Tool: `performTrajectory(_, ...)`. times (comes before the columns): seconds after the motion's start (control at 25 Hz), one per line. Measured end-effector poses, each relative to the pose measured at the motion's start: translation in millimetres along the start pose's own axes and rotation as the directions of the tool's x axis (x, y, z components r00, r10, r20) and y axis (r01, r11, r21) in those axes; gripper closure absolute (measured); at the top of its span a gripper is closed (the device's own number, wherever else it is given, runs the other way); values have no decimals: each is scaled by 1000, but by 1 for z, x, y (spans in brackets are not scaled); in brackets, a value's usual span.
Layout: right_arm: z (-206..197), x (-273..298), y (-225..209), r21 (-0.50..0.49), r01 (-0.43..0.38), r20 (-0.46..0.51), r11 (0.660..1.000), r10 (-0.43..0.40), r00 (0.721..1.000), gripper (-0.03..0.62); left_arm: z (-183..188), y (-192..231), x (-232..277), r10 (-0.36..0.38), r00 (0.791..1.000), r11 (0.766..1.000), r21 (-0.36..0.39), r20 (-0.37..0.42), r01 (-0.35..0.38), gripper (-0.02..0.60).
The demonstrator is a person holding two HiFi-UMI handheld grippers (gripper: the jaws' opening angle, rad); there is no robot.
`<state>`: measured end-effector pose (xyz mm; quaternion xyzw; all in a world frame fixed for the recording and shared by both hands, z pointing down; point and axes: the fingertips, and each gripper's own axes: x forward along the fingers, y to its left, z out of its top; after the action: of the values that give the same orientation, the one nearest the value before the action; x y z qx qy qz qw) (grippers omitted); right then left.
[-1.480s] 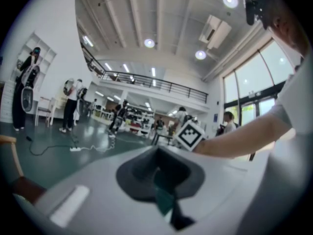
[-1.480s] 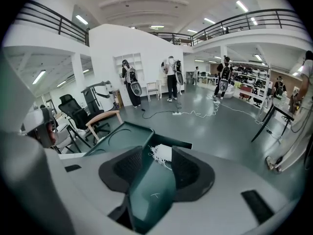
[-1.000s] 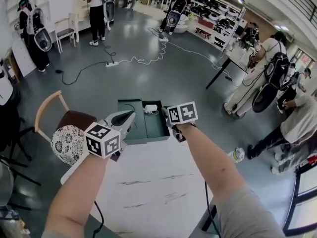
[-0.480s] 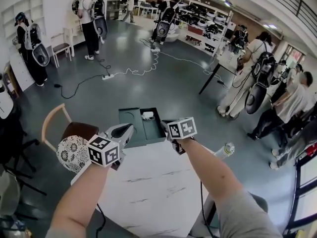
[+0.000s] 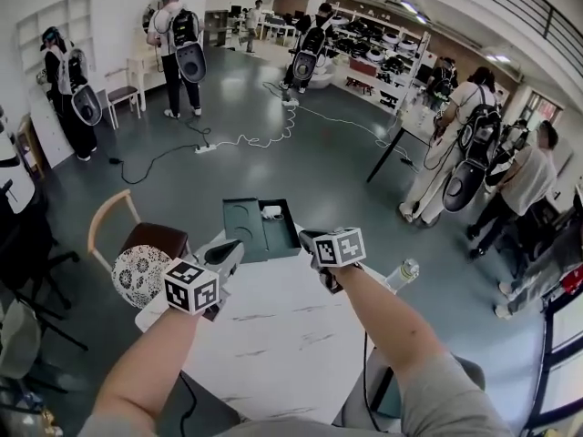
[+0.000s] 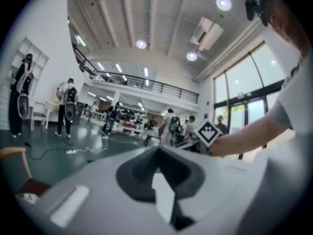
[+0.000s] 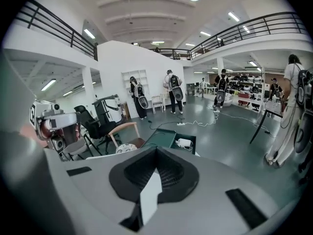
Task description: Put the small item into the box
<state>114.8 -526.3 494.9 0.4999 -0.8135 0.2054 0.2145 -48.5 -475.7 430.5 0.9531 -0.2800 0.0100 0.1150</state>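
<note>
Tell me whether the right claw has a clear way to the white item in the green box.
Probably yes. The white item lies uncovered in the open green box, with only bare table between it and the right claw. That claw is shut, so it must open first.

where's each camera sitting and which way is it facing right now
Head view: on the person's head, looking steeply down at the table and box; left arm, right arm, left gripper and right gripper show.
Left gripper view: rides that gripper, faces level across the hall; its shut jaws and the right arm show.
Right gripper view: rides that gripper, tilted down toward the box; its shut jaws show.
Shared: head and right gripper views both show the box with the white item.
</note>
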Motion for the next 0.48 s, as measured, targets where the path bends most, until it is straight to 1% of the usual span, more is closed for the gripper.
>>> performTrajectory(0.16,-10,-22,6,-3,-36,20,999,36,999,585,-9,-32,-10,21,1000,1000,4,-16,-21,578)
performTrajectory(0.24,-13,-38,7,-13,-50,33,999,50,998,585,-13,-52,-11,35,999,999,-2,-11,-35,578)
performTrajectory(0.48,-30,-94,13,-32,-100,51,994,101,994,585,-16,-106,-21,103,995,994,-47,10,-103,578)
